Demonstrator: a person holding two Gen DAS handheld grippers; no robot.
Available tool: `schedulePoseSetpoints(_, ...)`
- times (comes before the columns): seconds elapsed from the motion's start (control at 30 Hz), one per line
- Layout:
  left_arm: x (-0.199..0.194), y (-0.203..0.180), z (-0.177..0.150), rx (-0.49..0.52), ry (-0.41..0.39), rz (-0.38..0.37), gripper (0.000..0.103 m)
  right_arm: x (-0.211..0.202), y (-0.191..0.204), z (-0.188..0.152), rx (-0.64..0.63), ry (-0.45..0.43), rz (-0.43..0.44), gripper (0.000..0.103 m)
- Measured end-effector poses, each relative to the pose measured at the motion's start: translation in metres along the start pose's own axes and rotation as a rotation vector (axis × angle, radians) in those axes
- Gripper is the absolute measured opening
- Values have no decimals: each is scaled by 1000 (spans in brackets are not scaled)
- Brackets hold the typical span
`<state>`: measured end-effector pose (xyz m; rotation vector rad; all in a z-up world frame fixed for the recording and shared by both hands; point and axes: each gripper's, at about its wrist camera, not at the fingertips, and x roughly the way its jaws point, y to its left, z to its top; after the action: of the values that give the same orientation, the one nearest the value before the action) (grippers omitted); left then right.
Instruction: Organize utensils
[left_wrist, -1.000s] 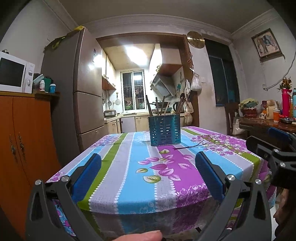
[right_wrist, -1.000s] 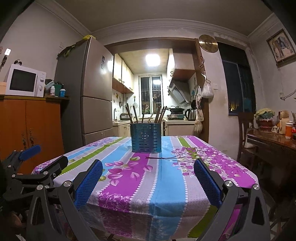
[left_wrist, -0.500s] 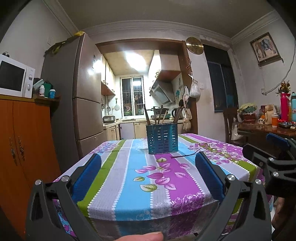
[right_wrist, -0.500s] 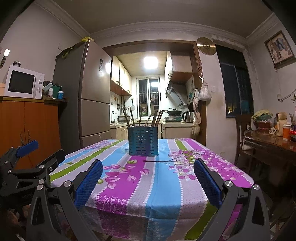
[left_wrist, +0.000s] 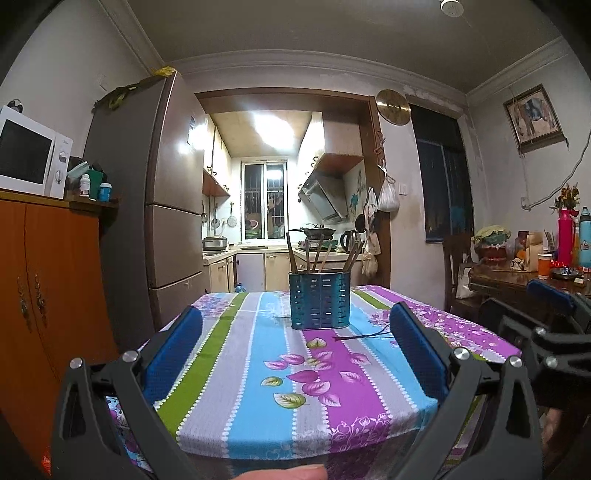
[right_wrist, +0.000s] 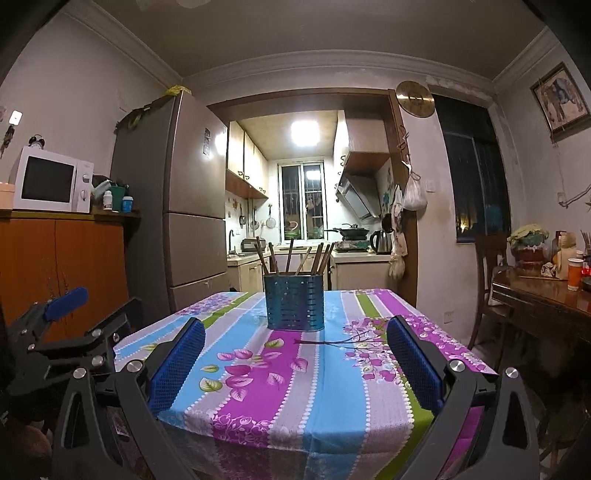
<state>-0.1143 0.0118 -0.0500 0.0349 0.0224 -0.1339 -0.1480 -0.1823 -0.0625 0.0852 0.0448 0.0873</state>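
A: Where do your two grippers sit right now?

B: Your left gripper (left_wrist: 295, 354) hangs off the near edge of the tabletop (left_wrist: 236, 406), jaws spread wide, nothing between the blue pads. Your right gripper (right_wrist: 295, 354) is the same: wide apart, empty, short of the near edge. Each shows in the other's view, the right gripper at the left camera's right side (left_wrist: 546, 332).

A: And the utensils you are meant to sort?

B: A blue perforated holder (left_wrist: 319, 300) stands upright toward the far edge of the tabletop, roughly on the middle stripes of the flowered cloth. Several brown chopsticks (left_wrist: 317, 254) stick up out of it, leaning different ways.

A: Anything loose on the cloth?

B: One thin dark stick (right_wrist: 314, 342) lies flat just in front of the holder, toward the right edge, crossing from the purple stripe onto the tree print. You can't quite tell from here whether it is one chopstick or two lying together.

A: Your hand?

B: A fingertip (left_wrist: 288, 472) shows at the bottom of the left view.
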Motion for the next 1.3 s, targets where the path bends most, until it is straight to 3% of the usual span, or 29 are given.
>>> schedulePoseSetpoints(1.3,7,16,-8,14,19,23,98,13,-19,-4,-1,13,-54,98)
